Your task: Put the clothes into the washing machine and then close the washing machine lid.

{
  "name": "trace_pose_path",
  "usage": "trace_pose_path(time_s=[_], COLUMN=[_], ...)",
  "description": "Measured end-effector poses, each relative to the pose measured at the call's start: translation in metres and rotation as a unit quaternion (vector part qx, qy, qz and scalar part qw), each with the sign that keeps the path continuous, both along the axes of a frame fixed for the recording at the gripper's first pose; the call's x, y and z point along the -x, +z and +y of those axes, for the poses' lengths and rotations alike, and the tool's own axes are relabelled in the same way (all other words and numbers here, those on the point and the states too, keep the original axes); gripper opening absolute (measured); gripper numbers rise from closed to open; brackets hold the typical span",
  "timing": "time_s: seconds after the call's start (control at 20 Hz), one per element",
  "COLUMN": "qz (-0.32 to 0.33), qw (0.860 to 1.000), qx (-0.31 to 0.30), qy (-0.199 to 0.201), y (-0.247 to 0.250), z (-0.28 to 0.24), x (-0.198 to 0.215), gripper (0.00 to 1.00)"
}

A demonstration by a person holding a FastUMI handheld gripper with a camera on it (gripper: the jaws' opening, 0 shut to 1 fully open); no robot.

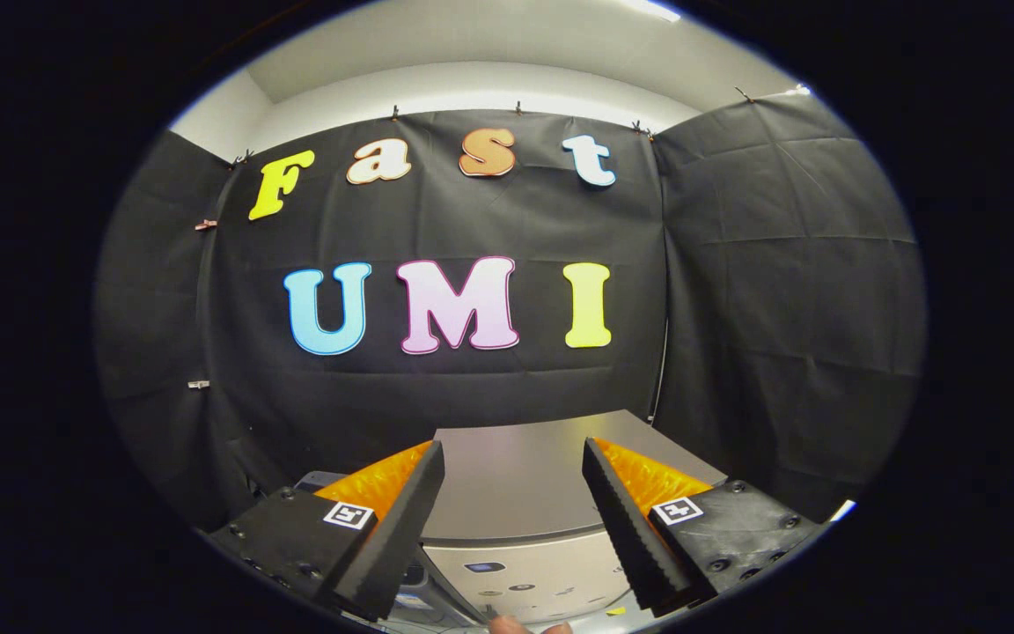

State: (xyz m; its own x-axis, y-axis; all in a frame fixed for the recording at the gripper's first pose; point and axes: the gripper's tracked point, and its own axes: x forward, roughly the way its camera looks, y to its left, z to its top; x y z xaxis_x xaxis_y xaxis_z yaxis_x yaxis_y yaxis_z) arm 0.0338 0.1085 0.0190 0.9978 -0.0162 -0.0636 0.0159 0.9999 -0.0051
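We see the washer (pixel 516 493), a grey box with its flat lid (pixel 516 471) down and a paler control panel facing us. Over the washer our gripper (pixel 513 462) hangs, fingers spread wide, gripping nothing. Its inside is hidden.

We see a black cloth backdrop (pixel 489 396), creased in faint squares. Along its top edge, small clips (pixel 518 107) pin it up, and two side clips (pixel 205 225) sit on its left seam. A side panel (pixel 789 282) of the same cloth joins it on the right. Above the backdrop runs a white wall (pixel 472 88), and higher still a ceiling light (pixel 652 9).
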Motion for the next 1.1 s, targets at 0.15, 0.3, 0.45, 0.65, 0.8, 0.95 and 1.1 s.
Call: trace_pose_path(time_s=[0.15, 0.3, 0.45, 0.65, 0.8, 0.95, 1.1], qz=[-0.007, -0.013, -0.018, -0.019, -0.018, -0.018, -0.022], qw=[1.0, 1.0, 1.0, 1.0, 1.0, 1.0, 1.0], qx=[-0.003, 0.005, 0.01, 0.011, 0.015, 0.018, 0.021], qy=[-0.004, -0.008, -0.009, -0.008, -0.006, -0.004, -0.003], y=[0.004, 0.007, 0.011, 0.01, 0.01, 0.008, 0.011], z=[-0.002, -0.003, -0.002, 0.001, 0.004, 0.009, 0.011], x=[0.002, 0.003, 0.005, 0.005, 0.005, 0.004, 0.006], gripper=[0.99, 0.99, 0.99, 0.99, 0.99, 0.99, 0.99])
